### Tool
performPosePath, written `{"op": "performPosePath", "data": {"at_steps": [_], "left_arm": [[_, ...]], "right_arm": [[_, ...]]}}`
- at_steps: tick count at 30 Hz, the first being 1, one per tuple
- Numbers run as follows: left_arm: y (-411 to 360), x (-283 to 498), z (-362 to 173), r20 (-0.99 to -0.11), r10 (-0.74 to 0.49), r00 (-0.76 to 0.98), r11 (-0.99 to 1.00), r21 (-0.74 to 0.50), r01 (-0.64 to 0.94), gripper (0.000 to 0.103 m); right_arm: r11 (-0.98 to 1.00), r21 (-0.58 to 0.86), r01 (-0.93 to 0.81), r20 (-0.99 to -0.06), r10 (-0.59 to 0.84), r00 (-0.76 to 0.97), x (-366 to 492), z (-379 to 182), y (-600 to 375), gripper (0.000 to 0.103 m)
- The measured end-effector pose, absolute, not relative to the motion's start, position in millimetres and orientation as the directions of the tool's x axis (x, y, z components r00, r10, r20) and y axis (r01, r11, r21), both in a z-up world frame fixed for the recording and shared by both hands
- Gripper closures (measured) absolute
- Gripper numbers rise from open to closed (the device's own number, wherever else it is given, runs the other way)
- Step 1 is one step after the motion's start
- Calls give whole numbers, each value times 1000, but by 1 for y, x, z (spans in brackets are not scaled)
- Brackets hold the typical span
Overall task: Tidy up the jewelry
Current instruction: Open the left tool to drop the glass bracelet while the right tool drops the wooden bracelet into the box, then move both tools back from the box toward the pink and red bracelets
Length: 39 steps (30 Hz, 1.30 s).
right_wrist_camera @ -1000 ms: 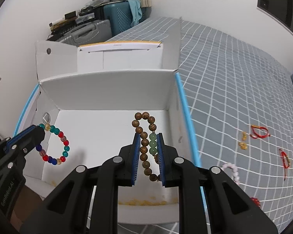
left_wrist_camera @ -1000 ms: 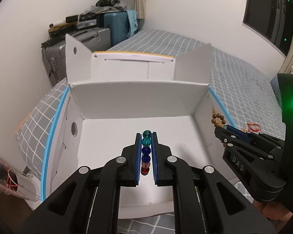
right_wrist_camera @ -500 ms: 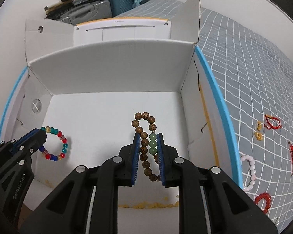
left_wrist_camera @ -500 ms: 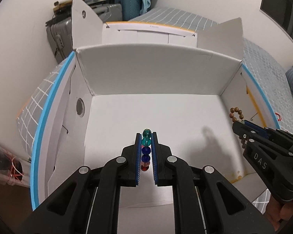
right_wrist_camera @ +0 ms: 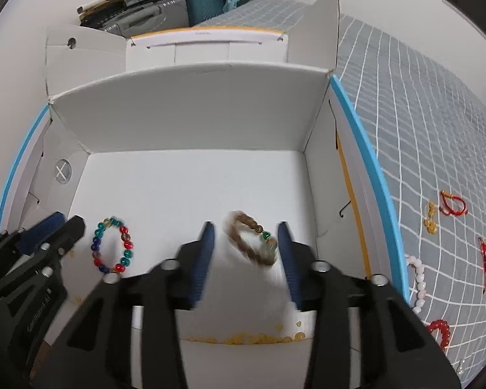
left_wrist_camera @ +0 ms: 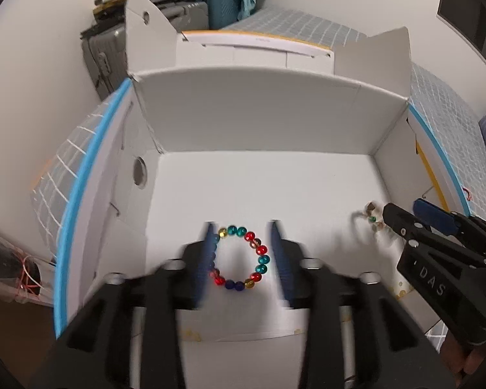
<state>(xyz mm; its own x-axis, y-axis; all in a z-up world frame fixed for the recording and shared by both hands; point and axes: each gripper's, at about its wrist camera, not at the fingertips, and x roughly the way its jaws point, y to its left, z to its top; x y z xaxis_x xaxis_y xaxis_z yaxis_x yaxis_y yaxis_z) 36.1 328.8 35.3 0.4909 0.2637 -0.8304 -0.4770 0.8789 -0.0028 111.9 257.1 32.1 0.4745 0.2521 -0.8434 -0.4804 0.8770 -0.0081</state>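
A bracelet of many-coloured beads (left_wrist_camera: 261,250) lies flat on the floor of the white cardboard box (left_wrist_camera: 236,113). It sits between the spread, opening jaws of my left gripper (left_wrist_camera: 241,227), and the blurred pads do not touch it. In the right wrist view this bracelet (right_wrist_camera: 126,244) lies beside the left gripper (right_wrist_camera: 68,220). A brown wooden bracelet with green beads (right_wrist_camera: 252,246) shows blurred, loose between the opening jaws of my right gripper (right_wrist_camera: 245,227), over the box (right_wrist_camera: 194,107) floor. The left view shows the right gripper (left_wrist_camera: 403,209) and the wooden bracelet (left_wrist_camera: 374,217) at the right.
On the grey checked bedcover (right_wrist_camera: 421,113) right of the box lie red cord bracelets (right_wrist_camera: 453,202), a gold charm (right_wrist_camera: 431,222), a pink bead bracelet (right_wrist_camera: 418,278) and a red bead bracelet (right_wrist_camera: 440,330). Small yellow bits (right_wrist_camera: 259,337) line the box's front edge. Suitcases (right_wrist_camera: 191,6) stand behind.
Both grippers sank into the box, then opened. The coloured bracelet left the left jaws and lies on the floor. The wooden bracelet has come free of the right jaws.
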Motion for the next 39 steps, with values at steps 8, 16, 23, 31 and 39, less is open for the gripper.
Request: {"op": "performPosePath", "data": {"at_steps": [8, 16, 23, 31, 39], "left_arm": [[331, 26, 53, -796, 299, 526, 871, 3, -491, 33], [327, 17, 71, -765, 301, 569, 870, -23, -493, 11], [312, 15, 86, -741, 294, 604, 882, -33, -469, 6], [279, 24, 100, -724, 253, 642, 910, -47, -411, 6], [231, 44, 104, -717, 188, 671, 947, -48, -317, 6]], "right_arm": [[887, 22, -461, -814, 284, 507, 110, 50, 244, 30], [903, 21, -430, -773, 287, 565, 103, 71, 227, 13], [915, 18, -404, -756, 277, 593, 99, 82, 207, 8], [940, 10, -342, -743, 236, 626, 99, 94, 167, 8], [964, 2, -268, -733, 183, 655, 99, 104, 105, 8]]}}
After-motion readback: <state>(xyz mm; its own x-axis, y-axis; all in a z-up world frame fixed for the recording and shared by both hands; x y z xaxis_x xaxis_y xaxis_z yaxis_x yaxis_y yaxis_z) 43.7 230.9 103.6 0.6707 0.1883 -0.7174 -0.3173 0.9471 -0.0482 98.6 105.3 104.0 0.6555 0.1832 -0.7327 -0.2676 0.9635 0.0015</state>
